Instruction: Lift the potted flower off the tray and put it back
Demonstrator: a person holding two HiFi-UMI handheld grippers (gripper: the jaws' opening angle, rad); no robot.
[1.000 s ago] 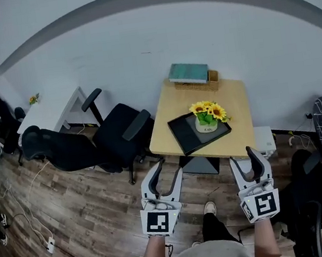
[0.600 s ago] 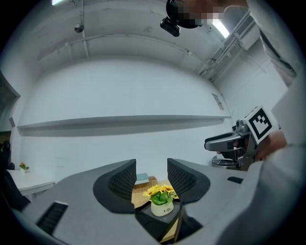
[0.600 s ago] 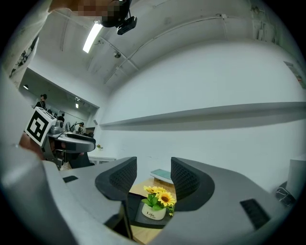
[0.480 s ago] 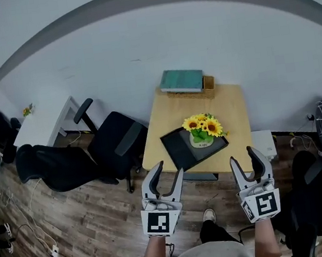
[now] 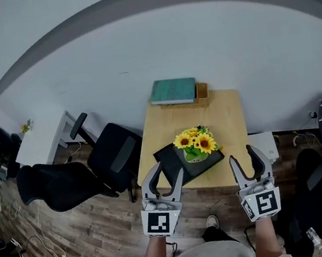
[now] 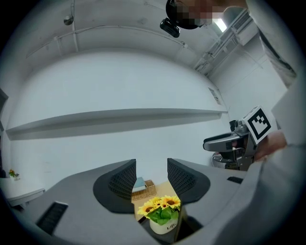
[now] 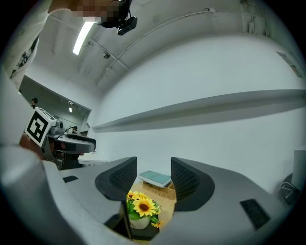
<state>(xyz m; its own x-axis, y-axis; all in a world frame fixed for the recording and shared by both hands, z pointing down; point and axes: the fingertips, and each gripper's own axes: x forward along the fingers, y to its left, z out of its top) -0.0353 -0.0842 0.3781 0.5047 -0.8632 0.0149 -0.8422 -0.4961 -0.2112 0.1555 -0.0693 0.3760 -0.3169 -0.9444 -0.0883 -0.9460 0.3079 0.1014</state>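
A potted flower (image 5: 195, 145), yellow sunflowers in a white pot, stands on a black tray (image 5: 166, 159) at the near end of a small wooden table (image 5: 230, 115). My left gripper (image 5: 162, 181) is open and empty, short of the table's near left corner. Level with it, my right gripper (image 5: 251, 163) is open and empty at the near right corner. The left gripper view shows the potted flower (image 6: 162, 215) low between the open jaws, well ahead. In the right gripper view the potted flower (image 7: 141, 213) on the tray (image 7: 148, 232) also lies ahead of the jaws.
A teal book (image 5: 172, 90) lies on a wicker basket (image 5: 201, 92) at the table's far end by the white wall. A black office chair (image 5: 112, 156) stands left of the table, another (image 5: 55, 182) farther left. A white unit (image 5: 264, 142) and a dark chair (image 5: 318, 192) are on the right.
Both grippers have come forward toward the table with their jaws unchanged. The table, tray and flower now appear closer, right in front of the fingertips.
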